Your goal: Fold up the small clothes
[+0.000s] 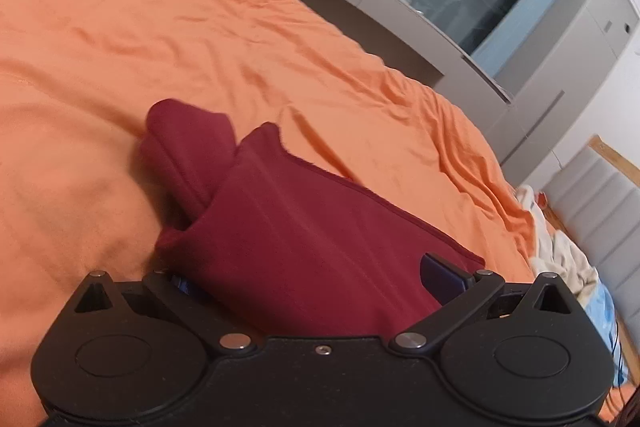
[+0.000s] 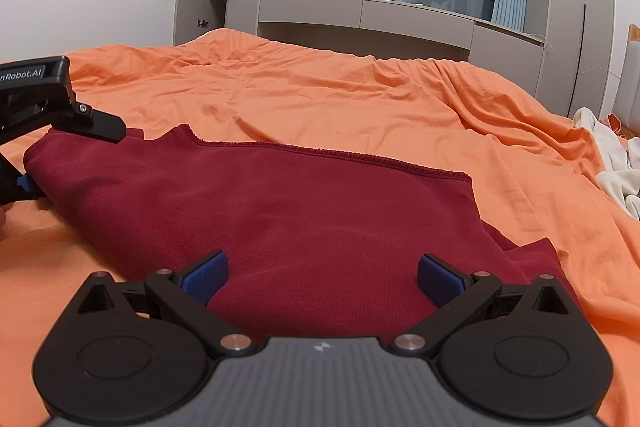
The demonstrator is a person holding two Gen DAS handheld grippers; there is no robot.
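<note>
The wide-spread right gripper [image 2: 322, 277] is being held over the near edge of the limp, light dark-red knit garment [image 2: 280, 211], which is being presented flat on the wrinkled orange bed sheet [image 2: 360, 99], while its far-left edge, best pinched at hems, is being straddled by the left gripper [image 1: 320, 279], grip undeterminable.

Left tongs [image 1: 316, 279]: jaws spread wide in the wrist view, one blue pad [image 1: 442, 277] clear on the right, the other mostly buried under red cloth. From the right wrist view I see the left tongs [image 2: 28, 163] low at the far left edge, tilted, with a blue pad at the cloth's edge; can't confirm a grip. Right tongs [image 2: 322, 277]: jaws wide apart, both blue pads [image 2: 206, 277] exposed, nothing pinched, hovering low and level.
</note>
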